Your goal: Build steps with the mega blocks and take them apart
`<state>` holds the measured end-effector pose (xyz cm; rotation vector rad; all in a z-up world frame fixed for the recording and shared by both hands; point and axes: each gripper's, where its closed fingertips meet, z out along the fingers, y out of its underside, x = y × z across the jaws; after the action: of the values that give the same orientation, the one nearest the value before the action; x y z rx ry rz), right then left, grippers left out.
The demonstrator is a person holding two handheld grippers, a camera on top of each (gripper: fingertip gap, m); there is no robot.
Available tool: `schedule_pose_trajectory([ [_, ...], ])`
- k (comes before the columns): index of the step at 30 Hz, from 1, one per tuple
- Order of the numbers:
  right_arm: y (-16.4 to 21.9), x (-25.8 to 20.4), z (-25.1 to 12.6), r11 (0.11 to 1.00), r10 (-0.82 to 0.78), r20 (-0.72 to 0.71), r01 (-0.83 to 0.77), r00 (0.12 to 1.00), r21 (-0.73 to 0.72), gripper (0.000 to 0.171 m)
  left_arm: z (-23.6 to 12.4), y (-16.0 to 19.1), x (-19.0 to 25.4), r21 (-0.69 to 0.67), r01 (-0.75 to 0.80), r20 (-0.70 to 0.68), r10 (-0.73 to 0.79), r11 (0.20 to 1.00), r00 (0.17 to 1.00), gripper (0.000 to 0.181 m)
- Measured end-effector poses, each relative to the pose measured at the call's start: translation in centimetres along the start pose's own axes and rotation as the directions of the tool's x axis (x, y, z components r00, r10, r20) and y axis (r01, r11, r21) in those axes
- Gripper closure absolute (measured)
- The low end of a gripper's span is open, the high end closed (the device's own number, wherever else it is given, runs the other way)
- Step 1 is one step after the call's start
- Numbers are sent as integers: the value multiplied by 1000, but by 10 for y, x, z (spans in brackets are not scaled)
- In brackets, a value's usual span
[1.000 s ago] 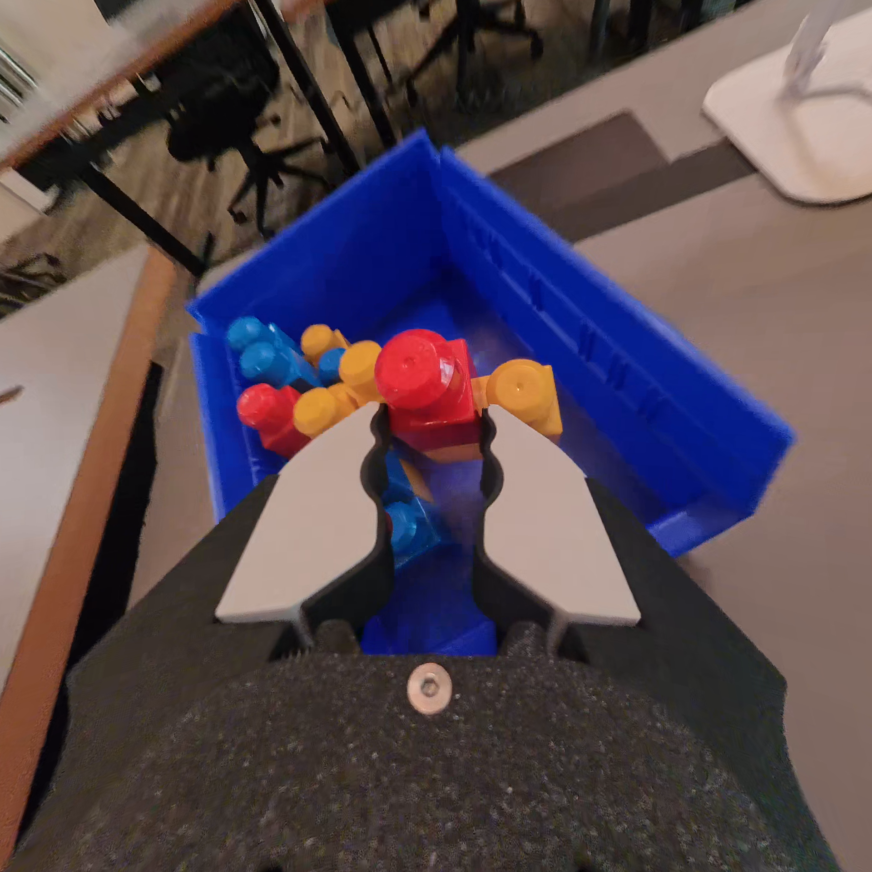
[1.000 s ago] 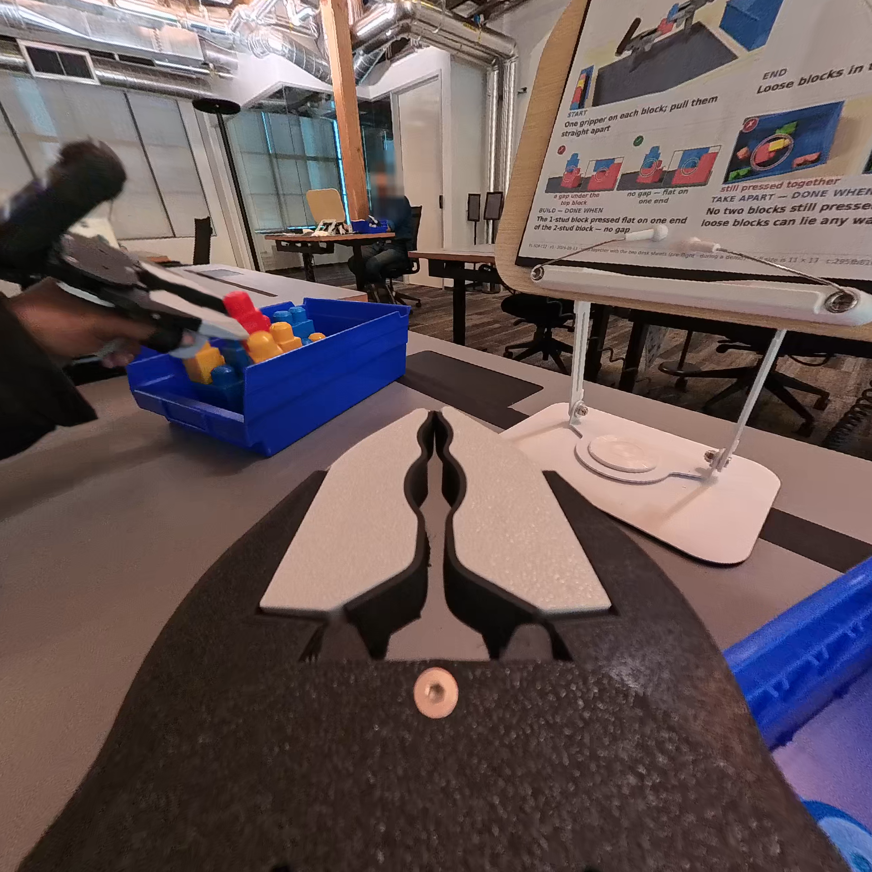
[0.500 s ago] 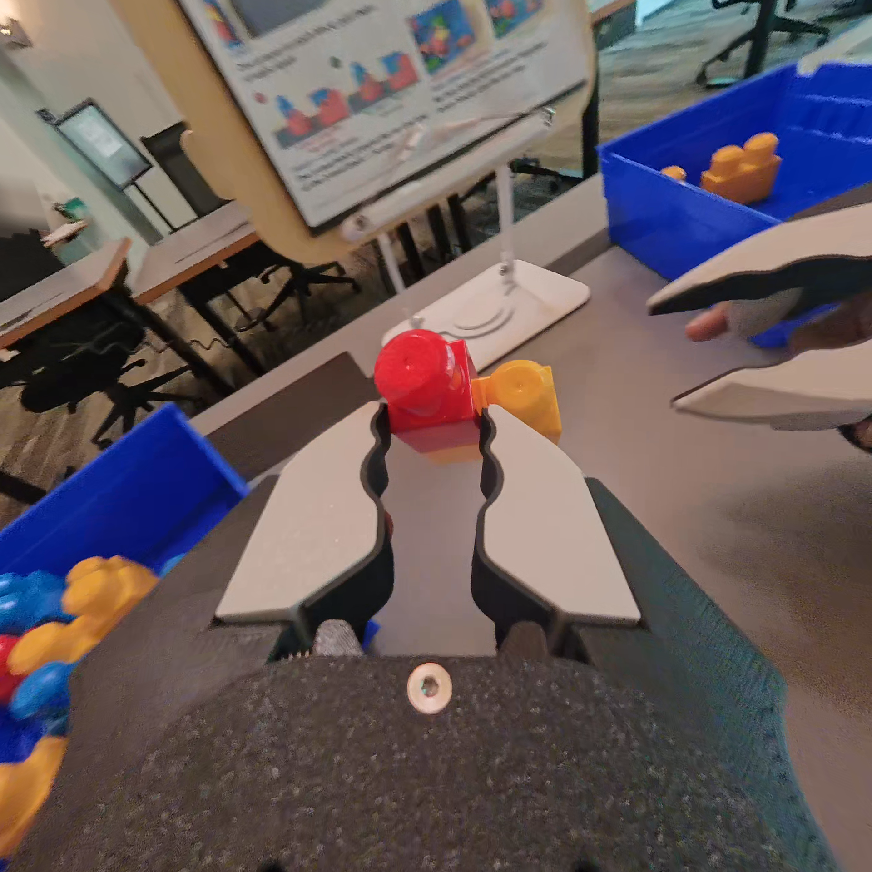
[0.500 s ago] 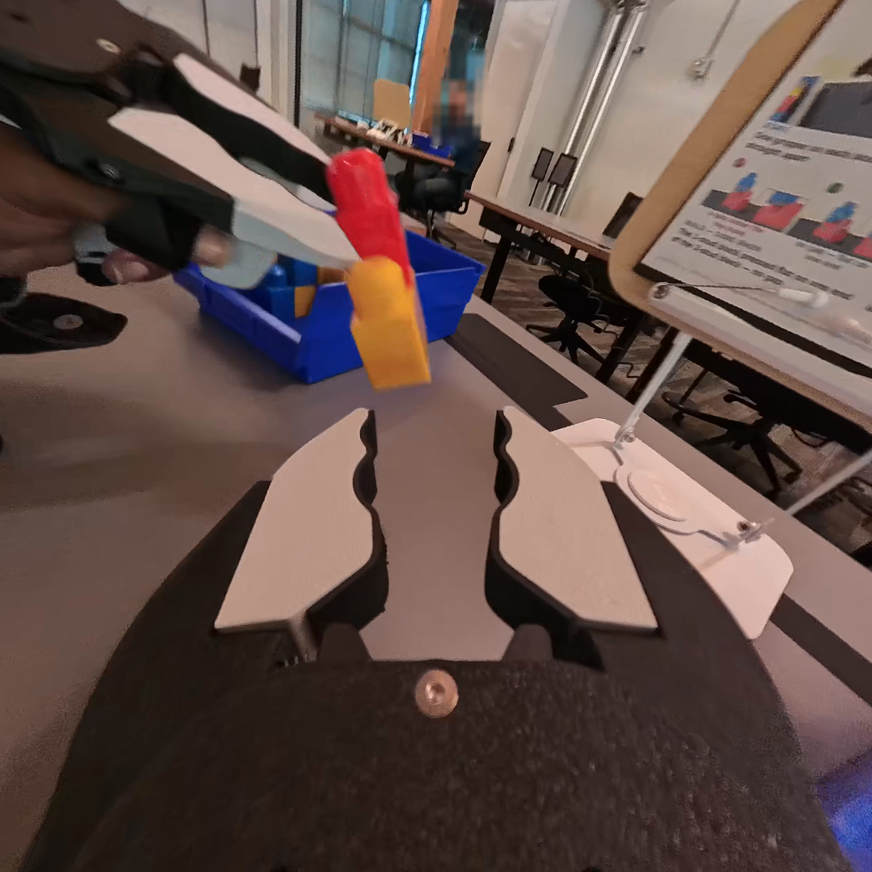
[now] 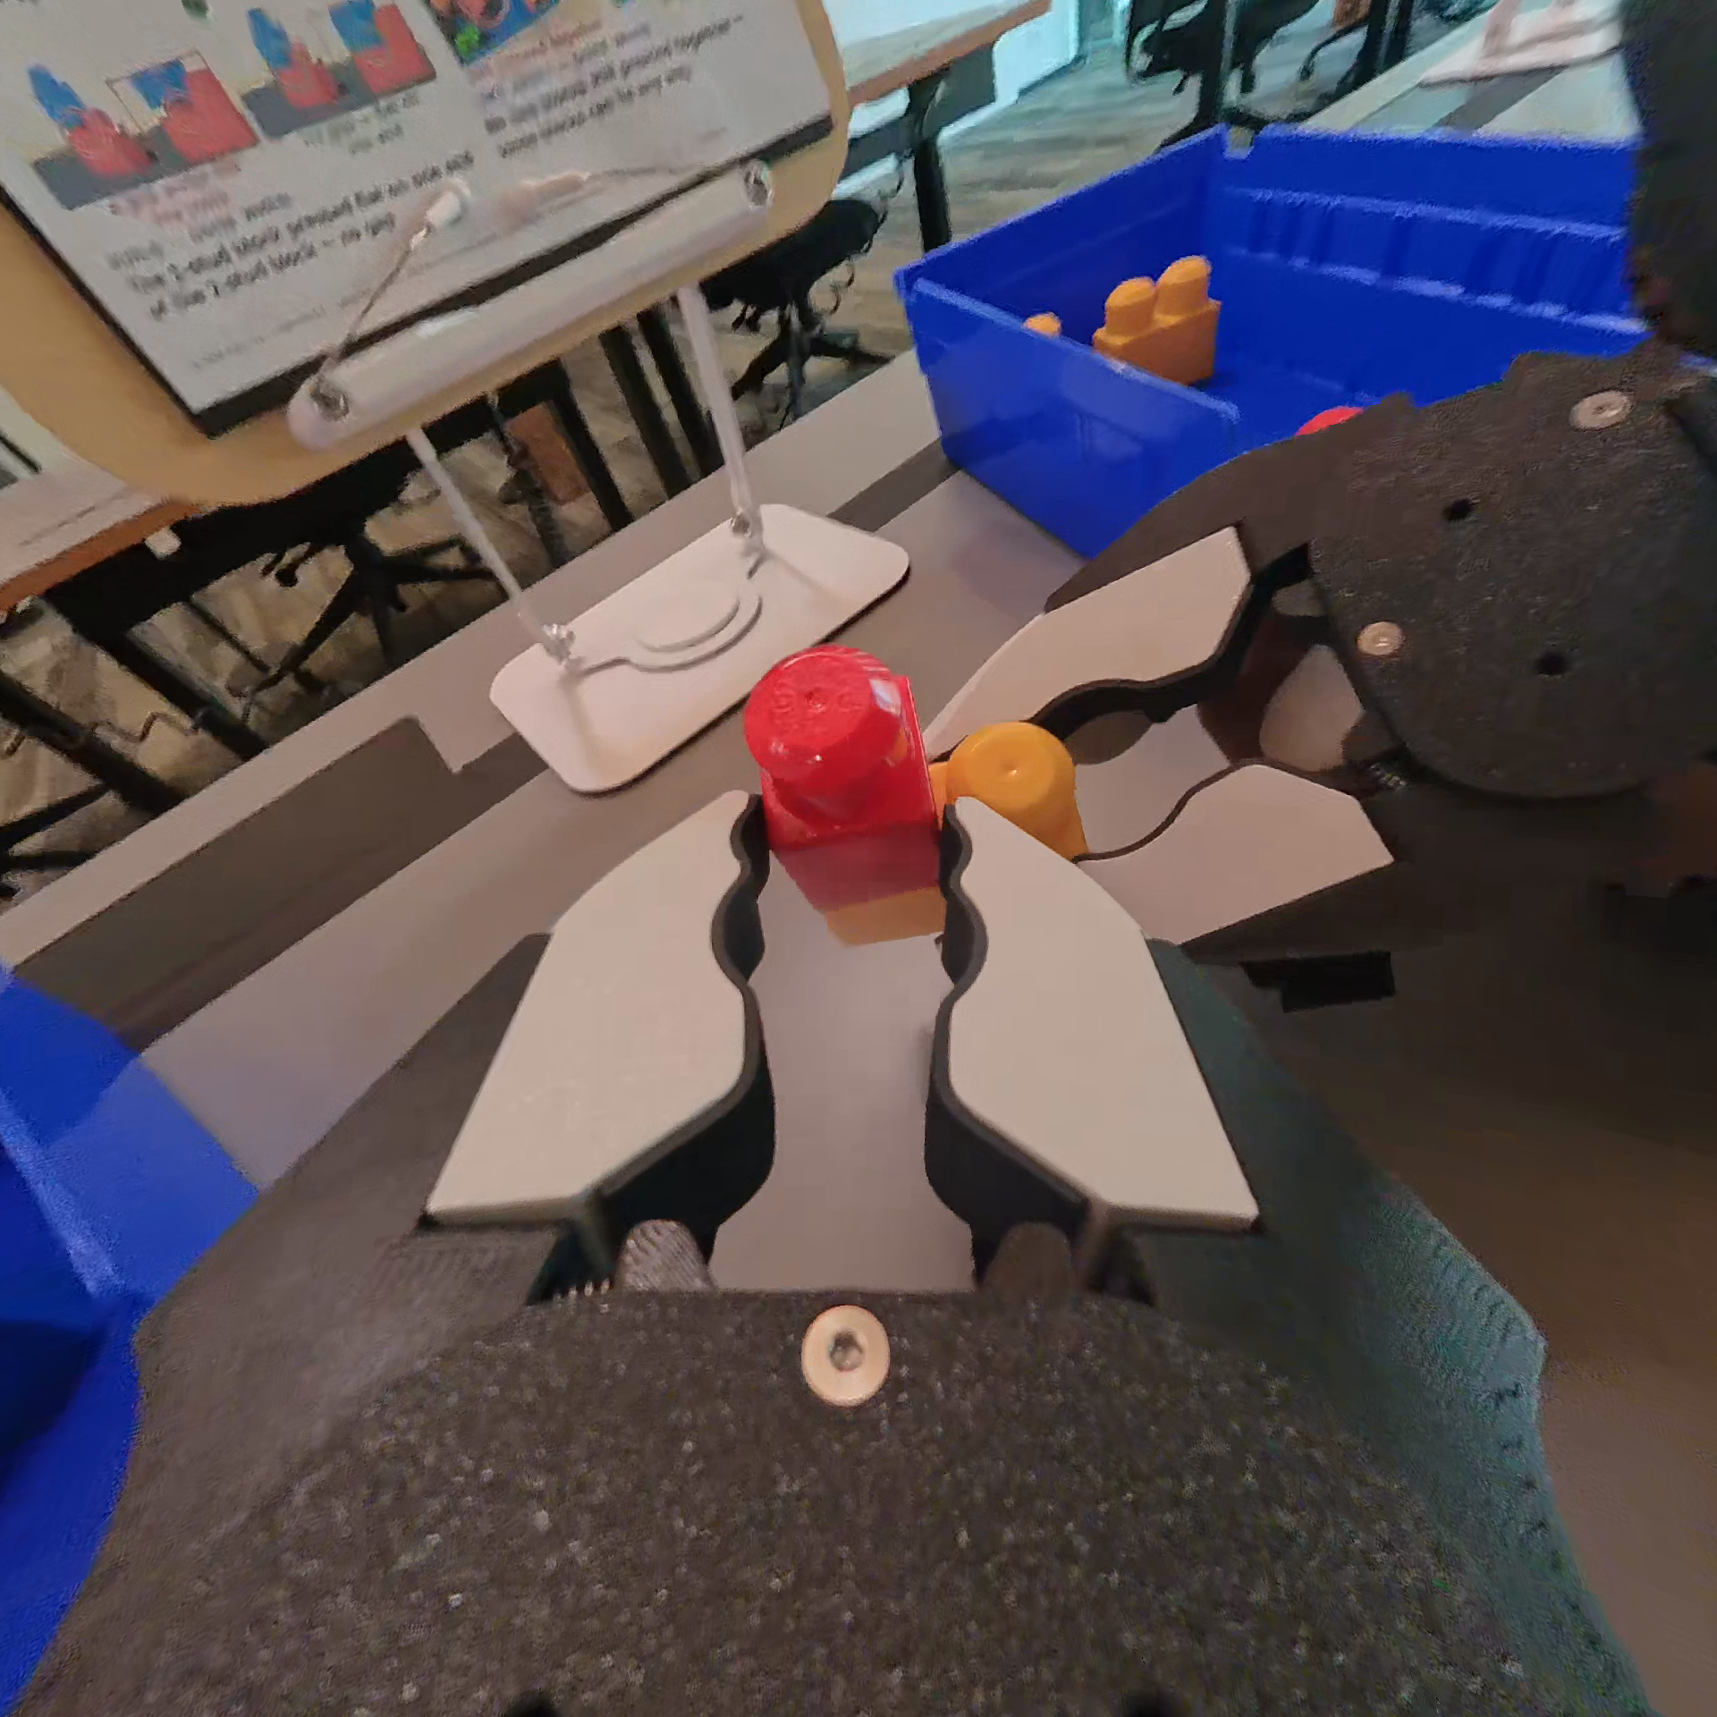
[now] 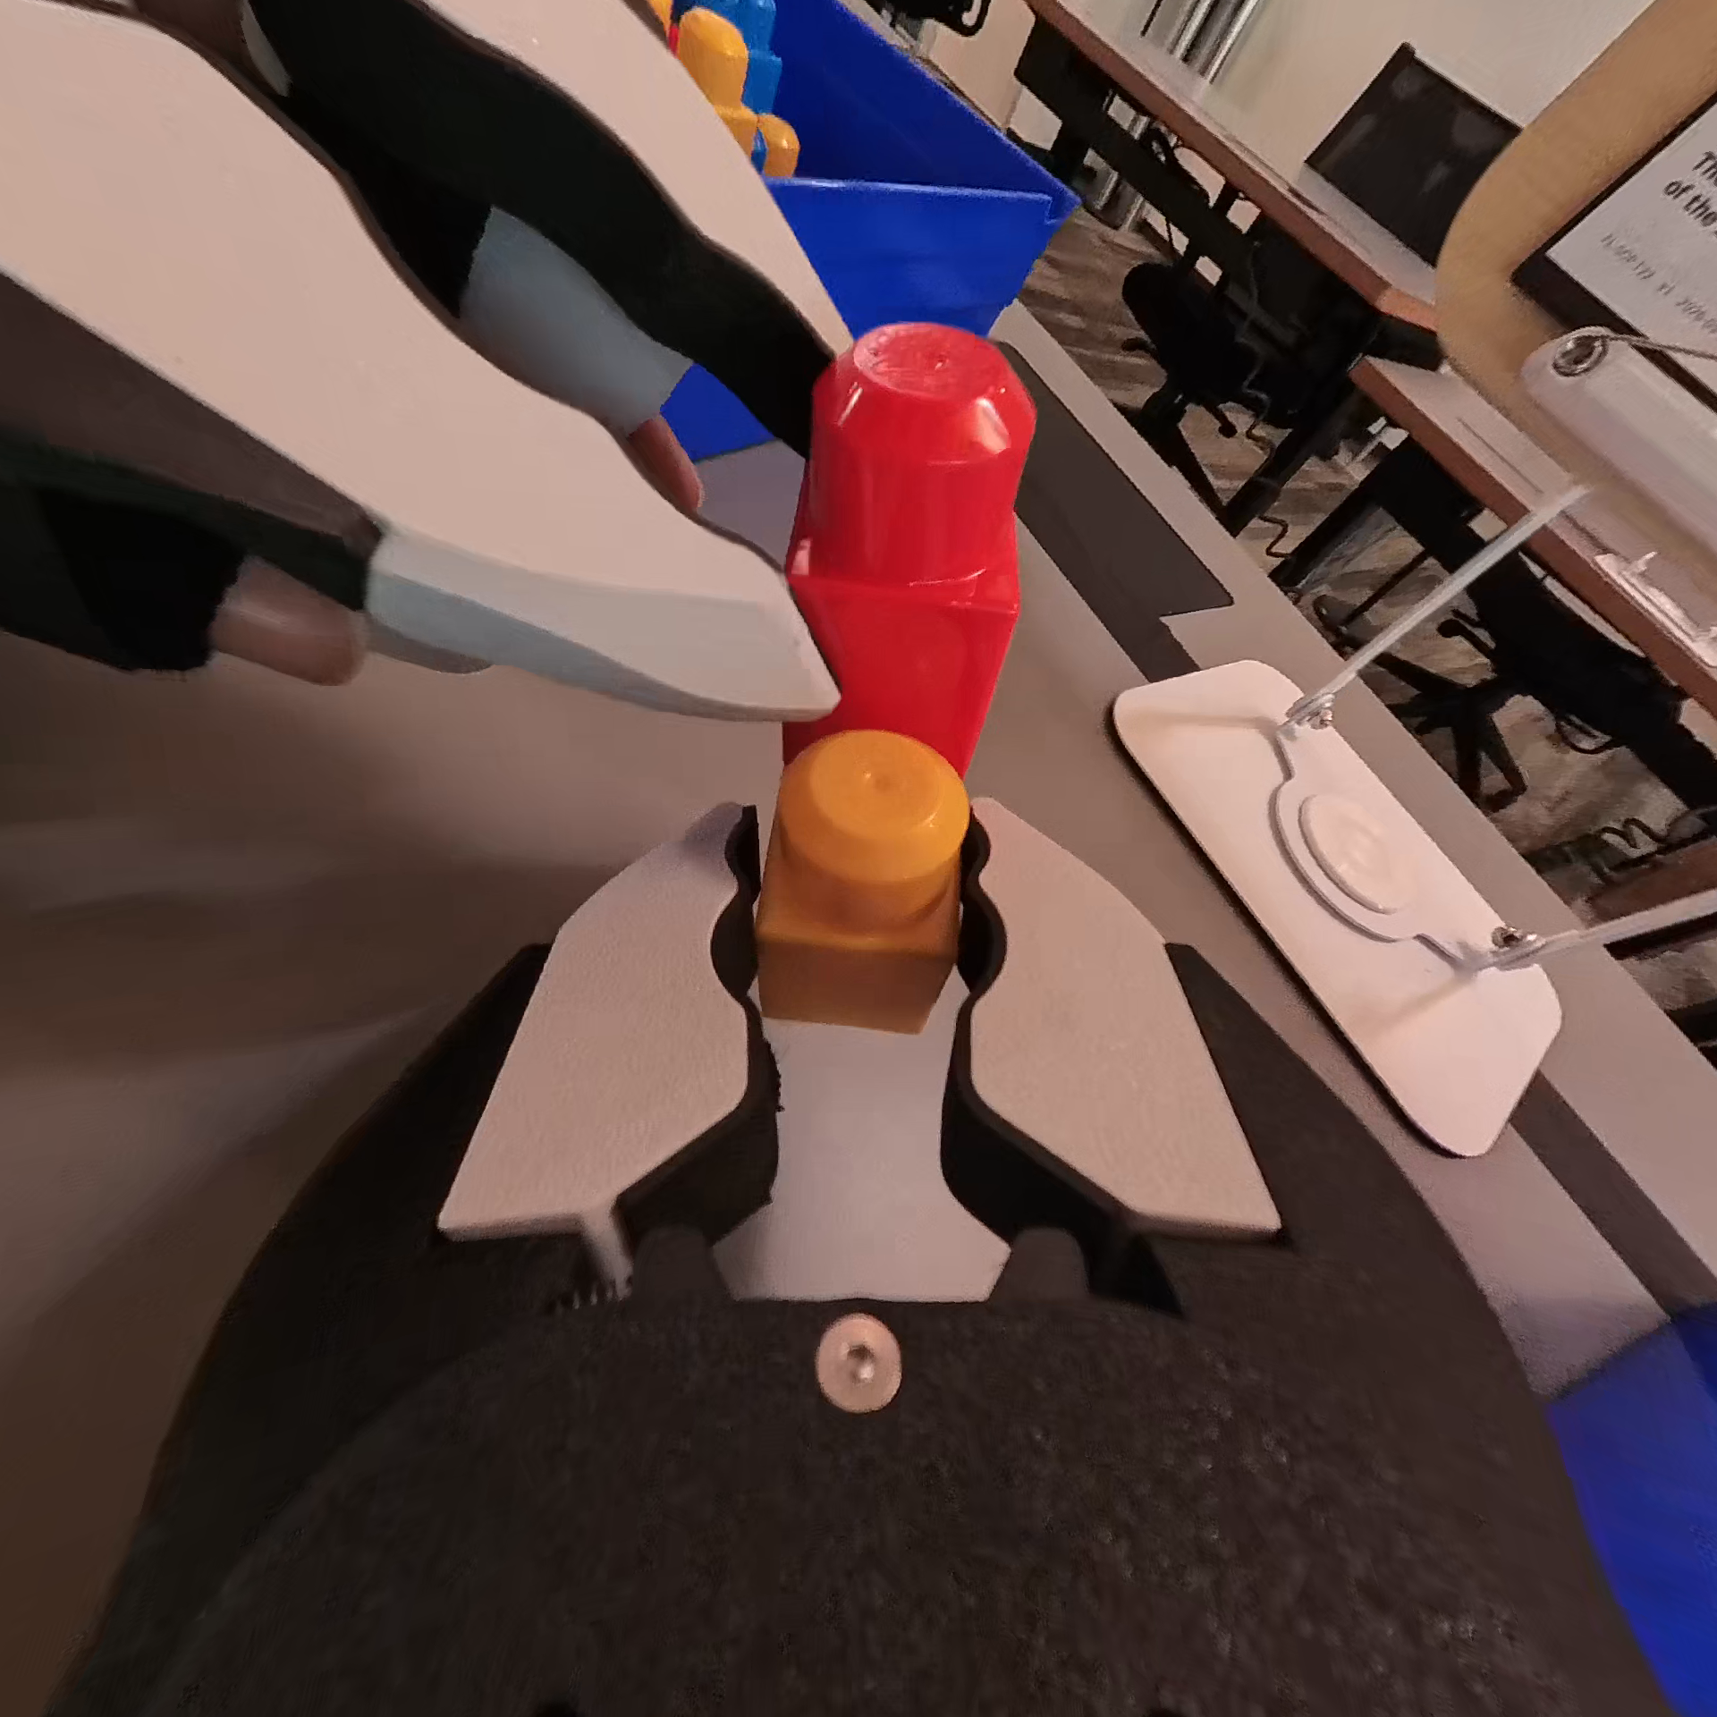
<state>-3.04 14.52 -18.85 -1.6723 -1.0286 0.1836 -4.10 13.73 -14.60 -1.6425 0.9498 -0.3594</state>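
A red one-stud block sits pressed on one end of an orange two-stud block. My left gripper is shut on the red block and holds the pair above the grey table. My right gripper comes in from the right, with its jaws closed on the orange block's free end. In the right wrist view the orange block sits between my right gripper's fingers. The red block stands behind it in the left gripper.
A blue bin at the right holds an orange two-stud block. Another blue bin with several blocks is at the left. An instruction board on a white stand base is behind. About 5 cm separates my left fingertips from my right.
My left gripper carried the red-and-orange pair out of the left bin to the table's middle. My right gripper opened, moved in and closed on the orange block.
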Motion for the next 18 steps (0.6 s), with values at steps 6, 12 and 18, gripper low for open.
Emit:
schedule_pose_trajectory([
  [6, -29, 21, -28, 899, 294, 196, -340, 936, 277, 131, -15, -25, 0, 204, 390, -286, -326, 898, 901, 146],
  [12, -77, 26, -80, 527, 386, 627, -720, 676, 451, 131, -27, -40, -6, 175, 765, -608, -543, 620, 579, 130],
  [18, -91, 3, -83, 456, 328, 754, -794, 569, 401, 131, -46, -62, 9, 240, 778, -717, -434, 581, 546, 125],
])
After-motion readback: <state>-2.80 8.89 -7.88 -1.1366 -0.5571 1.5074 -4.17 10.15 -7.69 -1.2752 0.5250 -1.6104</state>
